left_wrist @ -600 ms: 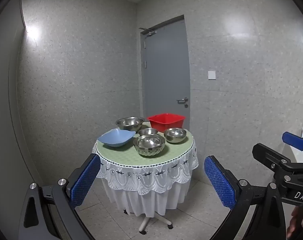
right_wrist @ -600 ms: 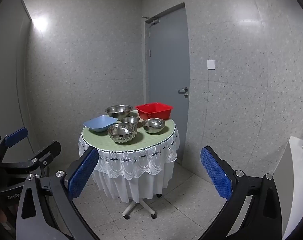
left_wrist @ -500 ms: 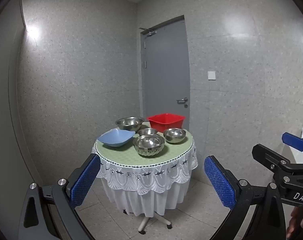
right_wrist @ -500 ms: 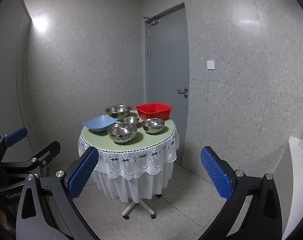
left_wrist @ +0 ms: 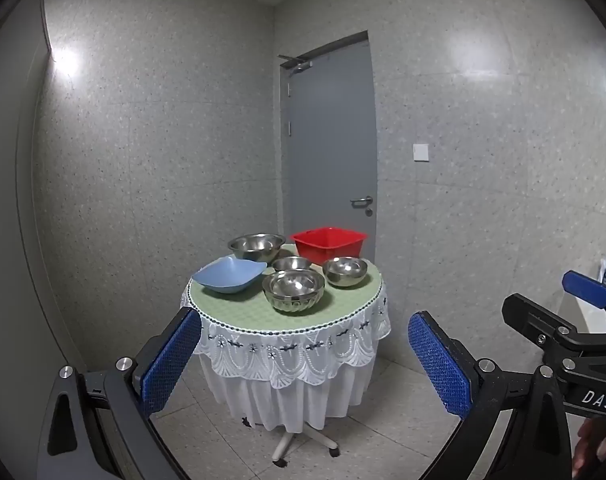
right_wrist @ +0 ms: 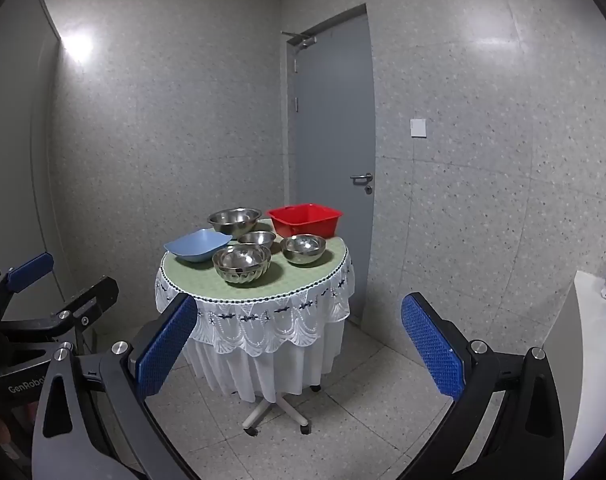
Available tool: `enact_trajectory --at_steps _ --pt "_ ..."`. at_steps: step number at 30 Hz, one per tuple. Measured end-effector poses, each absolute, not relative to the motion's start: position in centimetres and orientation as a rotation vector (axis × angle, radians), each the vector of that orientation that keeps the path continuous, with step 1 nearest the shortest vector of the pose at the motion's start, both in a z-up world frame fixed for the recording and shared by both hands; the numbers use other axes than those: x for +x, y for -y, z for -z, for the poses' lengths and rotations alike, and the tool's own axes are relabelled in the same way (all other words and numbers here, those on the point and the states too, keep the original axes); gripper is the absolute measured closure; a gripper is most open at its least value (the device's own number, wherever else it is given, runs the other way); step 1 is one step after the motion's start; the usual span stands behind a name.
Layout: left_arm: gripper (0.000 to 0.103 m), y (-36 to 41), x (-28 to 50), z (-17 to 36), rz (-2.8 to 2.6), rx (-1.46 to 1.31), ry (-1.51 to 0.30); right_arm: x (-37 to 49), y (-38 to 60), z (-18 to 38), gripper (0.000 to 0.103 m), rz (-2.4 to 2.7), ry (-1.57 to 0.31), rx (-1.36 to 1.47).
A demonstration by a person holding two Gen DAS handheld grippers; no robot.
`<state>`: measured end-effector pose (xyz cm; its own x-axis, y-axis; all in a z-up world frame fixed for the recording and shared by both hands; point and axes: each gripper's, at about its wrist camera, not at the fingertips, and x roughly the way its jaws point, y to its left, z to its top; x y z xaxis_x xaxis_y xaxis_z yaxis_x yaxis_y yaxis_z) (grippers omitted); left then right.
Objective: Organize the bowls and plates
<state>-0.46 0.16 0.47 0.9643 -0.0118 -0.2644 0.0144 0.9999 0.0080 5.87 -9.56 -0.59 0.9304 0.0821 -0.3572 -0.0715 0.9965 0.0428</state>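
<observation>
A small round table (left_wrist: 239, 312) (right_wrist: 303, 274) with a green cloth and white lace skirt stands ahead. On it are a blue plastic bowl (left_wrist: 229, 276) (right_wrist: 197, 245), a red tub (left_wrist: 329, 243) (right_wrist: 305, 219), a large steel bowl at the back (left_wrist: 257, 246) (right_wrist: 235, 220), a small steel bowl (left_wrist: 291, 264) (right_wrist: 257, 238), a steel bowl at the right (left_wrist: 345, 271) (right_wrist: 303, 249) and a stack of steel bowls at the front (left_wrist: 294, 290) (right_wrist: 241, 263). My left gripper (left_wrist: 305, 360) and right gripper (right_wrist: 299, 344) are both open, empty and well short of the table.
A grey door (left_wrist: 329, 140) is behind the table. Speckled walls close the corner. A white counter (right_wrist: 591, 320) with a small packet stands at the right. The table rests on a wheeled base (right_wrist: 277, 408) on a tiled floor.
Both views have shifted very slightly. The bowls and grippers stand as before.
</observation>
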Motion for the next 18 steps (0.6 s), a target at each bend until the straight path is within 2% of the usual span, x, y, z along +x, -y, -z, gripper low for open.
enact_trajectory --at_steps 18 --pt "0.001 0.12 -0.33 -0.35 0.004 0.018 -0.274 6.54 9.5 0.75 0.0 -0.08 -0.381 0.036"
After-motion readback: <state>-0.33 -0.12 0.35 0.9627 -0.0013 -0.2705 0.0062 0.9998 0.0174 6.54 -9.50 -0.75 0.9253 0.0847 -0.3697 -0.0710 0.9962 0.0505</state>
